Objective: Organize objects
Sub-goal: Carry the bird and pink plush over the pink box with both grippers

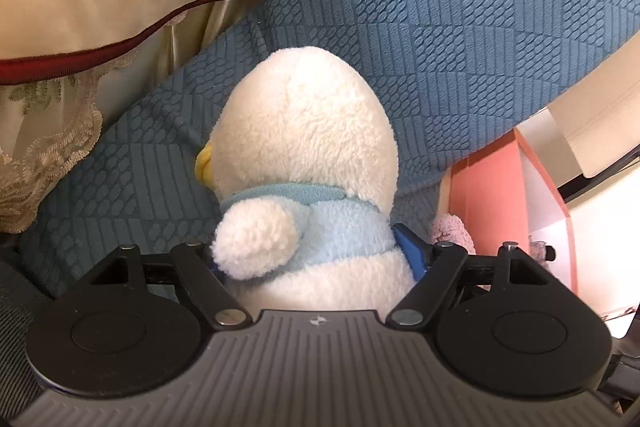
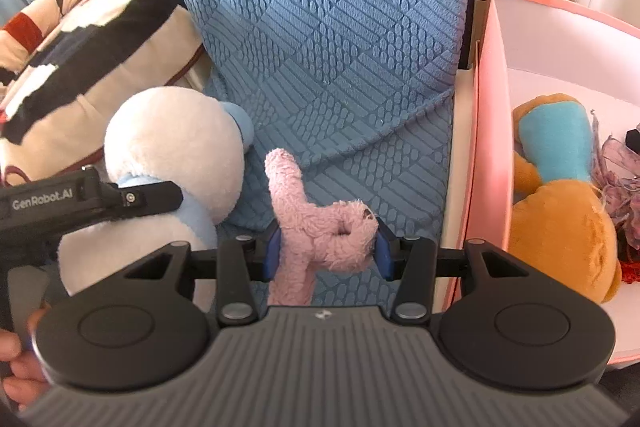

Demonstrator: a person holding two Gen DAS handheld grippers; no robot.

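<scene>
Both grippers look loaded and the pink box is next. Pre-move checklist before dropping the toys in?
1. Left gripper around the white plush duck in a light blue top, blue pads at its sides: ok.
2. Right gripper clamped on the small pink fuzzy plush toy: ok.
3. Pink cardboard box open at the top: ok.
4. Free room in the box beside the orange plush toy with a turquoise patch: ok.
5. Both toys lifted clear of the blue textured sofa cover: cannot tell.
</scene>
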